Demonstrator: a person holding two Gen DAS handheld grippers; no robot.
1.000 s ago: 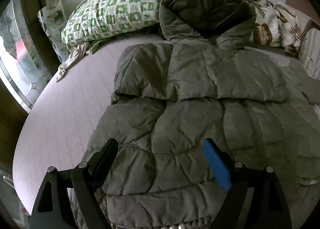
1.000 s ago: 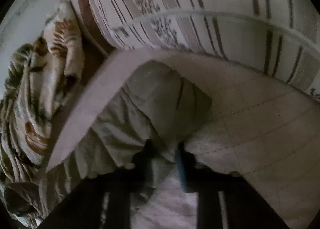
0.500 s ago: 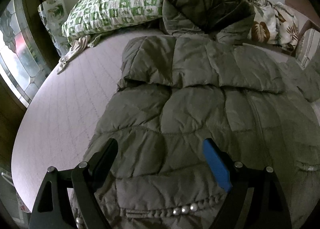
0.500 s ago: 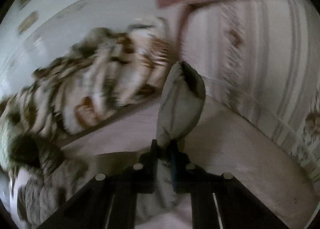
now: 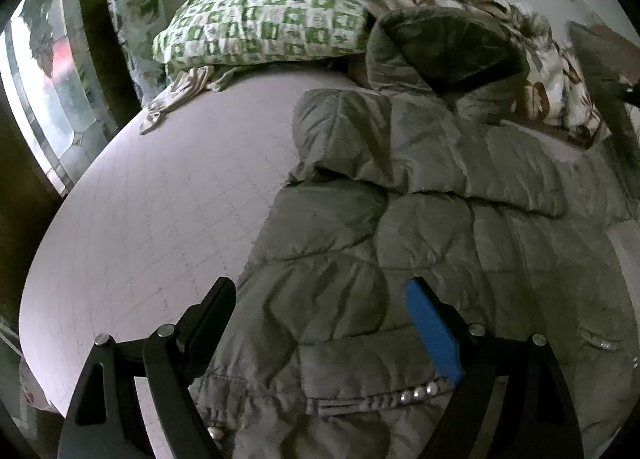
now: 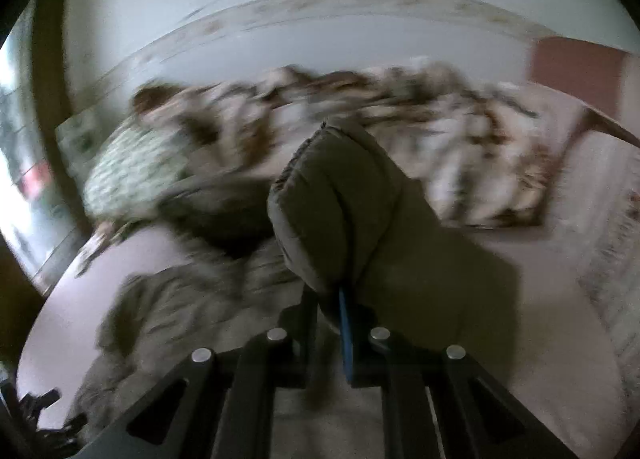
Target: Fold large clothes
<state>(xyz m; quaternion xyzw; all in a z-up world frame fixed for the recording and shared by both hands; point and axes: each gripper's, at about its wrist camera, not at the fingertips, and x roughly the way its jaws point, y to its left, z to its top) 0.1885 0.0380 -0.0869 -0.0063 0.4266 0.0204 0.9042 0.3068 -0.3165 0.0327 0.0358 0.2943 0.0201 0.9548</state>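
A large olive quilted jacket lies spread on the pale pink bed, hood toward the pillows, one sleeve folded across its chest. My left gripper is open and empty, hovering over the jacket's lower hem near its snap buttons. My right gripper is shut on the jacket's other sleeve and holds it lifted above the bed. The jacket body shows blurred at lower left in the right wrist view.
A green checked pillow and a leaf-print blanket lie at the bed's head. A crumpled cloth lies beside the pillow. A window and dark wood frame stand at the left. The wall is behind the bed.
My right gripper has lifted the sleeve off the bed and swung it toward the jacket. My left gripper has drawn back toward the hem, still open.
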